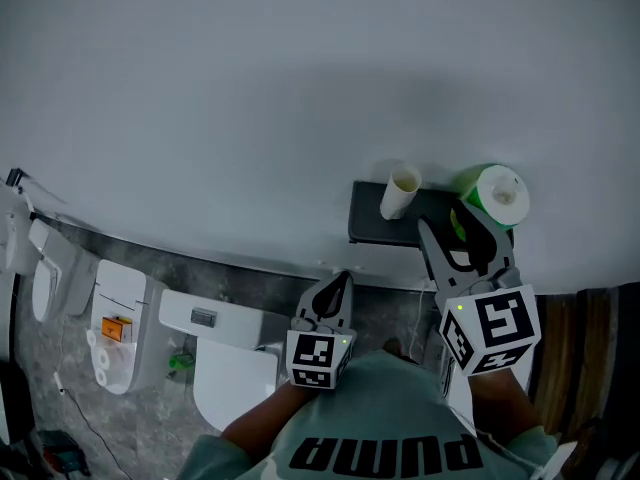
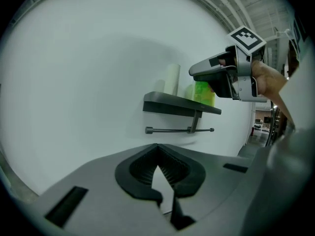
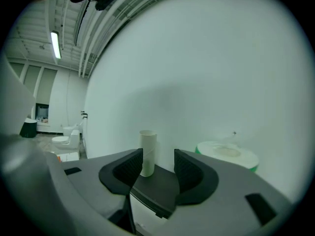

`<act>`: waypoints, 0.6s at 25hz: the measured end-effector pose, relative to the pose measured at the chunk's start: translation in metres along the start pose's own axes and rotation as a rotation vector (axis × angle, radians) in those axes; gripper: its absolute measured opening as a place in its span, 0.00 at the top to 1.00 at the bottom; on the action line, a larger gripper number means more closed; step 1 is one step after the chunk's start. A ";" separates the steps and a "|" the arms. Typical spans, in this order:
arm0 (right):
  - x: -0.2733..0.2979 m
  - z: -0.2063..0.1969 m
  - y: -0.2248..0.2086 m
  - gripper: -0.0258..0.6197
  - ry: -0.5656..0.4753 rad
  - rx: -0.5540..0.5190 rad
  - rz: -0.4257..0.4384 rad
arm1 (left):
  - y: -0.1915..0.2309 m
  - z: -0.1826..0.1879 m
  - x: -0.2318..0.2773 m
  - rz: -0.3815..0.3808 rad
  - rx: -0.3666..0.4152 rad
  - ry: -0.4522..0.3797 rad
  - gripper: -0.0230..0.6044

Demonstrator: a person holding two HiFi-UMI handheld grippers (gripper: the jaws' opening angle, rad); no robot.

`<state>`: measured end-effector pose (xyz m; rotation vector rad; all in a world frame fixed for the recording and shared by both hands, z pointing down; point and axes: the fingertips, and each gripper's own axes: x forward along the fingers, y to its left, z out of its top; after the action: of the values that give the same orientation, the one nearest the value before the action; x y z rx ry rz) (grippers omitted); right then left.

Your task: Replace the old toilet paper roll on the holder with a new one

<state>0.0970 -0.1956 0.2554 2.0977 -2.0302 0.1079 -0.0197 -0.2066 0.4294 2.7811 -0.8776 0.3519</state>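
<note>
One empty cardboard tube (image 1: 400, 194) stands upright on the single black wall shelf (image 1: 372, 223). One green-wrapped new roll (image 1: 497, 196) sits at the tube's 3 o'clock. The one holder bar (image 2: 172, 130) beneath is bare. Right gripper (image 3: 158, 155): jaws apart, empty. Left gripper (image 2: 157, 150): closed, empty.
</note>
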 end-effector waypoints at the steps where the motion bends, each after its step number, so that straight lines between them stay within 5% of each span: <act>1: -0.007 0.002 -0.003 0.67 -0.016 -0.009 -0.015 | -0.005 0.002 0.003 -0.015 0.009 0.001 0.96; 15: -0.079 -0.008 -0.057 0.54 -0.117 0.040 -0.191 | -0.069 0.004 0.033 -0.178 0.090 0.036 0.96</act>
<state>0.1510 -0.1159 0.2408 2.3615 -1.8914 -0.0057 0.0478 -0.1698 0.4266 2.8974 -0.6147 0.4201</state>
